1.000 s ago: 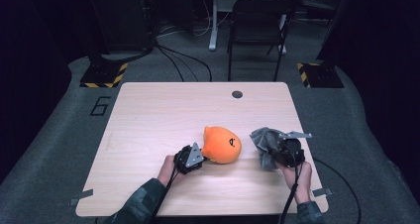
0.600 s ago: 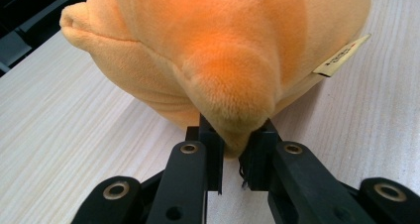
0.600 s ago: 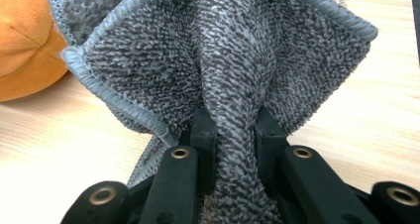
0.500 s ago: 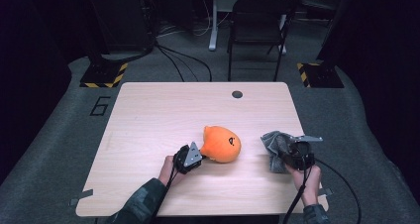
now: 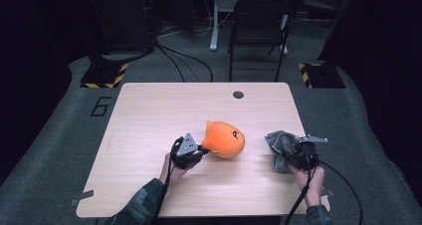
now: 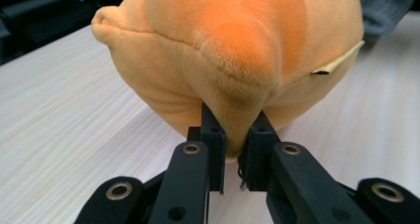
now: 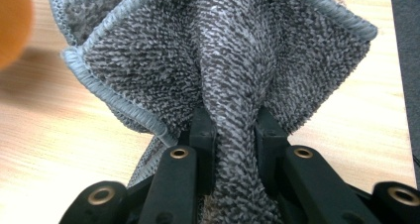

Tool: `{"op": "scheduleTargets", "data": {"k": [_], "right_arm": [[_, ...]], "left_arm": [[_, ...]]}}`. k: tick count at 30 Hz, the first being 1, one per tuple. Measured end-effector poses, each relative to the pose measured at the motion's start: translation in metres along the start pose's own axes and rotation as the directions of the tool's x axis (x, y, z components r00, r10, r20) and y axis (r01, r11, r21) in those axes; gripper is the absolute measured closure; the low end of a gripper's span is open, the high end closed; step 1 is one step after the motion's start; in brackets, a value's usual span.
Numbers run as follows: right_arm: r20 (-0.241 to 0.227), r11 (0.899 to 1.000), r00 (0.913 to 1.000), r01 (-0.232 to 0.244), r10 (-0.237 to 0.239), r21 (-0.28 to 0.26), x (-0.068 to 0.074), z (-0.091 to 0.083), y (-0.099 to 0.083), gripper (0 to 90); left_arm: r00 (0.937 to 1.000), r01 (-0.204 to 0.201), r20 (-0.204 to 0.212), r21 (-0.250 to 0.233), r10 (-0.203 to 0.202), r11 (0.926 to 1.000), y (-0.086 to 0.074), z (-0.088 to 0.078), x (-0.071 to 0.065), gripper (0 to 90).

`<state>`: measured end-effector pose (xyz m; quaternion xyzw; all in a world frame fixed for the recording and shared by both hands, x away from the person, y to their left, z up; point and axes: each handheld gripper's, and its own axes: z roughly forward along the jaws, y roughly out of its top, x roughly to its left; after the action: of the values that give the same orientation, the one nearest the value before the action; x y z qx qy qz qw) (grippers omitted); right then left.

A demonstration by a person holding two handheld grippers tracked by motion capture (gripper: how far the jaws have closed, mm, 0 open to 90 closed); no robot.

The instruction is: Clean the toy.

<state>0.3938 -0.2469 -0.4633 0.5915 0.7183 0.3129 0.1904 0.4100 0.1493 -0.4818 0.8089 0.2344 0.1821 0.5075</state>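
Your left tongs (image 5: 198, 150) pinch a fold of the orange plush toy (image 5: 225, 139) at its near, lower edge; in the left gripper view the jaws are drawn almost together on a tuck of the fabric (image 6: 236, 135), with the toy's bulk swelling up and away ahead of them. A grip on a small fold rather than the whole round body makes sense: the toy is far wider than the tongs could span, and soft pile gathers easily into a ridge. The toy sits just beyond and to the right of those tongs, its underside close to the wooden worktop (image 5: 149, 115); whether it rests there or hangs just clear cannot be told. A cream label (image 6: 337, 63) sticks out on the toy's right flank.

To the right, well apart from the toy, your right tongs (image 5: 292, 153) hold a grey terry cloth (image 5: 278, 143). The right gripper view shows the jaws closed on a bunched central ridge of the towelling (image 7: 233, 125), the hemmed edges (image 7: 114, 102) fanning out to either side ahead of them. Gathering the cloth in the middle keeps it from slipping out flat, and likely leaves a loose pad free for wiping or covering. An orange blur (image 7: 12, 21) at the far left of that view is the toy.
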Motion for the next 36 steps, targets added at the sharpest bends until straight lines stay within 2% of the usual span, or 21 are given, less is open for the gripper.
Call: {"op": "scheduleTargets", "data": {"k": [2,4,5,6,7,8,9,13,14,16,19,20,22,23,24,27,29,32,33,34,36], "right_arm": [[-0.002,1.0,1.0,0.006,-0.006,-0.004,0.001,0.0,0.001,75.4],[0.0,1.0,1.0,0.003,-0.003,-0.003,0.002,0.0,0.001,75.4],[-0.003,1.0,1.0,0.008,-0.008,-0.006,0.002,0.0,0.001,75.4],[-0.003,1.0,1.0,0.008,-0.008,-0.006,0.002,0.0,0.001,75.4],[-0.005,1.0,0.9999,0.013,-0.013,-0.013,0.003,0.0,0.001,75.4],[-0.005,1.0,0.9999,0.014,-0.014,-0.014,0.003,-0.001,0.002,75.4],[-0.006,1.0,0.9999,0.01,-0.01,-0.015,0.004,-0.001,0.002,75.4],[-0.007,1.0,0.9998,0.016,-0.016,-0.027,0.006,-0.002,0.003,75.4],[-0.008,0.999,0.9998,0.017,-0.017,-0.029,0.006,-0.003,0.003,75.4],[-0.012,0.999,0.9995,0.028,-0.028,-0.033,0.007,-0.003,0.004,75.4],[-0.022,0.999,0.9996,0.019,-0.02,-0.043,0.011,-0.005,0.005,75.4],[-0.026,0.998,0.999,0.034,-0.035,-0.048,0.011,-0.005,0.006,75.4],[-0.042,0.998,0.9987,0.026,-0.028,-0.061,0.015,-0.007,0.008,75.5],[-0.05,0.997,0.9979,0.038,-0.041,-0.068,0.017,-0.009,0.01,75.6],[-0.059,0.996,0.9975,0.035,-0.04,-0.077,0.019,-0.011,0.012,75.9],[-0.105,0.992,0.993,0.04,-0.052,-0.117,0.031,-0.02,0.02,76.1],[-0.125,0.99,0.9899,0.049,-0.066,-0.134,0.043,-0.026,0.025,76.1],[-0.167,0.984,0.9808,0.075,-0.102,-0.159,0.06,-0.031,0.033,76.0],[-0.183,0.983,0.977,0.08,-0.11,-0.164,0.066,-0.032,0.035,76.0],[-0.194,0.983,0.9745,0.08,-0.113,-0.167,0.071,-0.033,0.037,75.9],[-0.226,0.98,0.9648,0.096,-0.135,-0.175,0.086,-0.035,0.042,75.8]], "left_arm": [[0.9996,0.023,0.016,0.008,-0.023,0.9997,0.007,-0.004,0.0,82.5],[0.9996,0.024,0.016,0.012,-0.024,0.9996,0.01,-0.006,-0.001,82.4],[0.9981,0.053,0.028,0.03,-0.054,0.9981,0.013,-0.008,-0.001,82.3],[0.9981,0.053,0.028,0.03,-0.054,0.9981,0.013,-0.008,-0.001,82.3],[0.9949,0.089,0.045,0.043,-0.091,0.9951,0.017,-0.009,-0.001,82.2],[0.9949,0.089,0.045,0.043,-0.091,0.9951,0.017,-0.009,-0.001,82.2],[0.9906,0.12,0.059,0.063,-0.124,0.9908,0.02,-0.01,0.0,82.1],[0.9789,0.18,0.081,0.095,-0.188,0.9791,0.025,-0.012,0.0,82.0],[0.9786,0.181,0.08,0.101,-0.19,0.9782,0.026,-0.013,0.0,82.0],[0.9712,0.213,0.085,0.112,-0.223,0.9706,0.027,-0.014,0.0,81.9],[0.9685,0.22,0.09,0.124,-0.232,0.9675,0.028,-0.014,0.001,81.8],[0.9581,0.255,0.099,0.136,-0.269,0.9574,0.028,-0.014,0.0,81.8],[0.958,0.253,0.102,0.139,-0.268,0.9573,0.029,-0.014,0.001,81.8],[0.9495,0.278,0.106,0.151,-0.295,0.9486,0.029,-0.013,0.002,81.8],[0.9468,0.286,0.104,0.159,-0.304,0.9448,0.028,-0.013,0.001,81.8],[0.9386,0.303,0.115,0.174,-0.325,0.9368,0.026,-0.011,0.002,81.9],[0.9303,0.32,0.126,0.182,-0.345,0.9299,0.025,-0.009,0.003,81.8],[0.9271,0.327,0.126,0.189,-0.353,0.9259,0.024,-0.007,0.001,81.8],[0.9297,0.32,0.124,0.194,-0.347,0.9272,0.024,-0.007,0.001,81.8],[0.9273,0.327,0.122,0.195,-0.354,0.9248,0.023,-0.006,0.0,81.8],[0.9282,0.325,0.119,0.2,-0.352,0.9243,0.022,-0.004,0.0,81.8]]}}
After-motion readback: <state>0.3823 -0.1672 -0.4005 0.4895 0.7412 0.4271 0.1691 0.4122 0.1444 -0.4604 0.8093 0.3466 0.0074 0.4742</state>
